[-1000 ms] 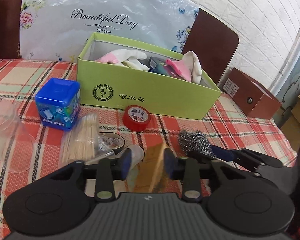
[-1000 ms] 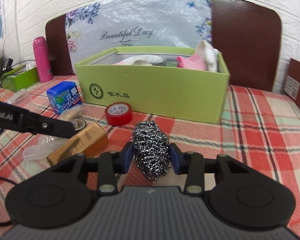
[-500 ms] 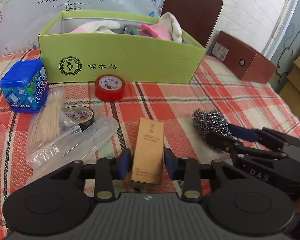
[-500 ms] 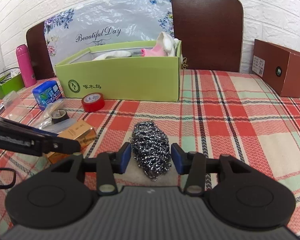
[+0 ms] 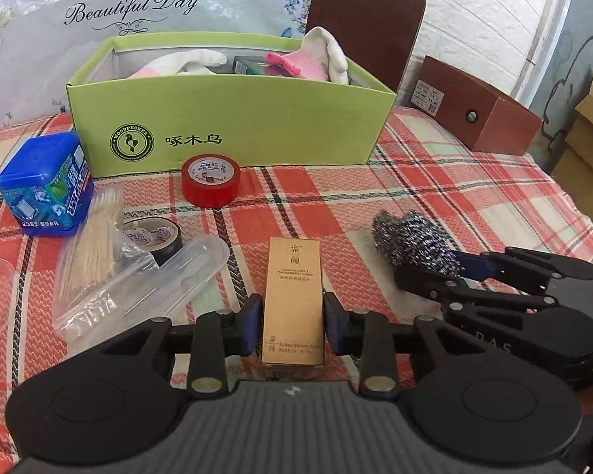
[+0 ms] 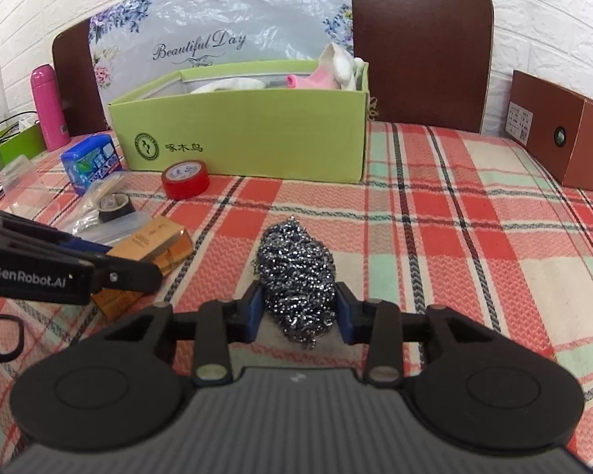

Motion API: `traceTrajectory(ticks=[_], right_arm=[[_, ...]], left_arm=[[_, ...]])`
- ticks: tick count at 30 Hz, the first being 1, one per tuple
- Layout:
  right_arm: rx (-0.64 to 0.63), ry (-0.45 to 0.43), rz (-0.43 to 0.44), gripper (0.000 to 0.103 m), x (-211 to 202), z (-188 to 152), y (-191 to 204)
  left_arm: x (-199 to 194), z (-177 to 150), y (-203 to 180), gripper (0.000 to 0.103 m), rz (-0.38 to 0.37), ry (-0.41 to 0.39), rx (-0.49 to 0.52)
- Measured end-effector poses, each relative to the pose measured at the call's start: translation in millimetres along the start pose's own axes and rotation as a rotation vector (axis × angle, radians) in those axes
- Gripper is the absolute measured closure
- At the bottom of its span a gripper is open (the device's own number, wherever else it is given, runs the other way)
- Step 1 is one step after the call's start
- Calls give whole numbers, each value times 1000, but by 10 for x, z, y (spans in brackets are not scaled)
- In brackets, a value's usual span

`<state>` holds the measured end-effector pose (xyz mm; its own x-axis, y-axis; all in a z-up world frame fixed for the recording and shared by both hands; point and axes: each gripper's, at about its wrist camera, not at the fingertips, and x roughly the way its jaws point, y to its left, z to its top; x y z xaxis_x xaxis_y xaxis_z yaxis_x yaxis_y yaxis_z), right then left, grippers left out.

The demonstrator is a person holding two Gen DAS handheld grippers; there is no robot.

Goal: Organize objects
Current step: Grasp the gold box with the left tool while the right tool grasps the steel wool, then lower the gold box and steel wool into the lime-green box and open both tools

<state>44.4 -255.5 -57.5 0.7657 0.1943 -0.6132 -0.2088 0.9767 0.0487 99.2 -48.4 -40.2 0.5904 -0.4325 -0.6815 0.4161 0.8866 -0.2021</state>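
Both grippers bracket an object on the red plaid tablecloth (image 6: 435, 213). Left gripper (image 5: 292, 326) has its blue pads against the two long sides of the slim gold cardboard box (image 5: 294, 300), which lies flat; the jaws look closed on it. Right gripper (image 6: 299, 311) has its pads at either flank of the silver steel-wool scouring ball (image 6: 296, 272), pressing or just touching; I cannot tell whether it truly grips.

At twelve o'clock stands the open lime-green cardboard shoebox (image 5: 233, 126), holding white-and-pink gloves (image 5: 308, 57) piled toward its right end, more pale glove (image 5: 182, 64) at its left, and a small dark packet (image 5: 253, 66) between them. Against its front wall sits a red tape roll (image 5: 210, 179).

The left wrist view shows, at ten o'clock, a blue lidded plastic tub (image 5: 45, 189), a clear bag of wooden toothpicks (image 5: 93, 243), a black tape roll (image 5: 152, 237) and a clear oblong plastic case (image 5: 146, 286) lying close together, with the scouring ball (image 5: 413, 243) at two o'clock, held between the other gripper's fingers. Only the right wrist view shows a pink flask (image 6: 49, 108) and a green carton (image 6: 14, 150) at the far left. A brown cardboard box (image 6: 561, 130) sits at two o'clock.
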Motion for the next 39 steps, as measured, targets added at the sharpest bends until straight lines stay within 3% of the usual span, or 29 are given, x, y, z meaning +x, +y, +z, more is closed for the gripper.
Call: traceTrajectory(ticks=[4, 9, 18, 25, 35, 36, 37, 39], right_arm=[[33, -48, 62, 67, -107, 117, -12], [22, -154, 76, 67, -254, 434, -24], [-8, -297, 7, 66, -173, 1082, -98], [1, -320, -49, 66, 157, 1422, -158], [-16, -273, -66, 64, 665, 1497, -124], [-20, -266, -65, 61, 720, 1477, -122], [-27, -257, -70, 52, 770, 1454, -115], [-49, -254, -94, 38, 803, 1383, -94]], left_arm=[[-179, 88, -15, 69, -27, -49, 5], [-431, 388, 28, 69, -16, -155, 23], [-623, 1070, 313, 69, 110, -316, -10], [-361, 1433, 609, 69, 201, -313, -47], [97, 1550, 864, 68, 237, -262, -73], [146, 1529, 873, 54, 243, -261, -61], [173, 1502, 872, 30, 259, -255, -55], [170, 1425, 869, 24, 300, -276, -49]])
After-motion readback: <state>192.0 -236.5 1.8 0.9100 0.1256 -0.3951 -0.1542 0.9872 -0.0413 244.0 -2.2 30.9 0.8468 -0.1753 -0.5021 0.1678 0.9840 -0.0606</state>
